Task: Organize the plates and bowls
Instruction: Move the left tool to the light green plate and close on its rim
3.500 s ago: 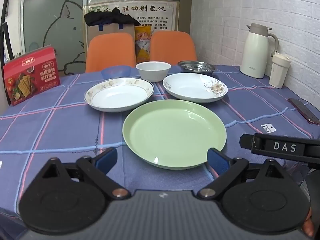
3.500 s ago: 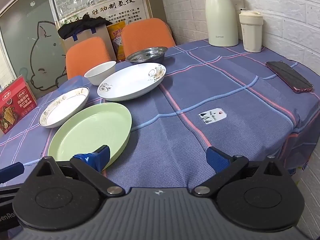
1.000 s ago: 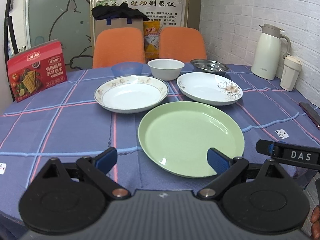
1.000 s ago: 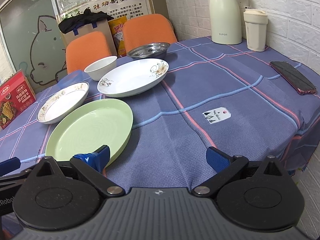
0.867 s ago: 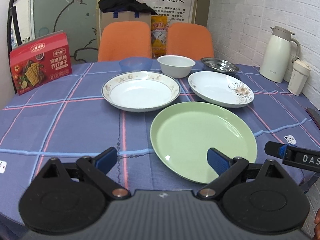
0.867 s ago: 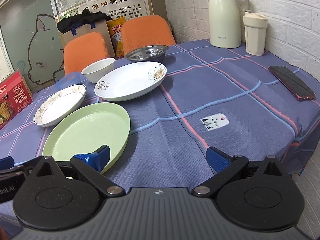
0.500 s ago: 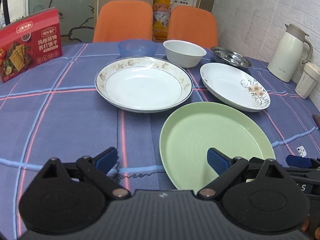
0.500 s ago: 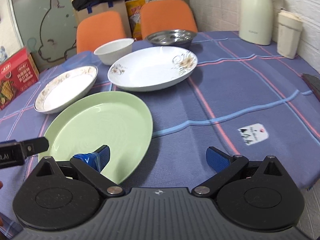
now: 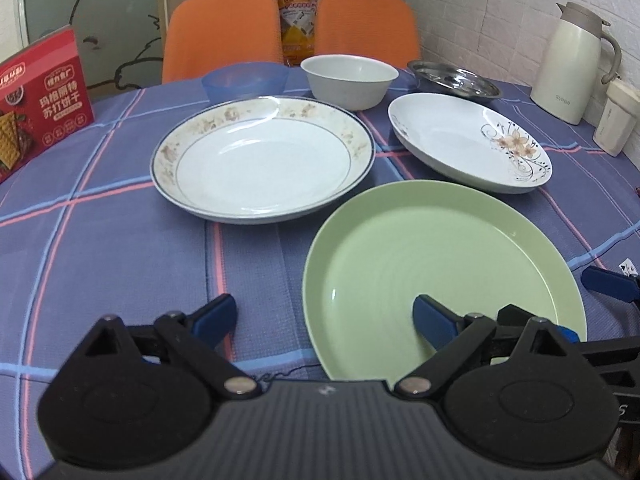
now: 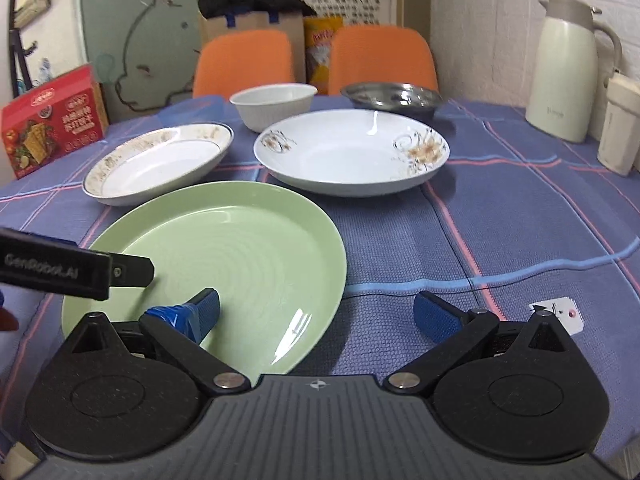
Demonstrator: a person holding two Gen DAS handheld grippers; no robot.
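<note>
A green plate [image 9: 432,264] [image 10: 224,256] lies nearest on the blue checked tablecloth. Behind it are a gold-rimmed white plate [image 9: 262,158] [image 10: 160,162] and a flower-painted white plate [image 9: 468,140] [image 10: 352,152]. Further back stand a blue bowl [image 9: 245,79], a white bowl [image 9: 349,79] [image 10: 274,105] and a steel dish [image 9: 454,80] [image 10: 394,98]. My left gripper [image 9: 324,318] is open, its right finger over the green plate's near-left part. My right gripper [image 10: 316,314] is open, straddling that plate's near-right rim. Neither holds anything.
A red cracker box [image 9: 38,96] [image 10: 54,118] stands at the left. A cream thermos [image 9: 572,62] [image 10: 568,66] and a lidded cup [image 9: 614,118] [image 10: 618,128] stand by the brick wall at right. Two orange chairs [image 9: 222,28] [image 10: 382,58] are behind the table.
Both grippers have moved forward and lower over the table toward the green plate. The right one has also swung left, so its left finger now sits over the plate. No dish has moved.
</note>
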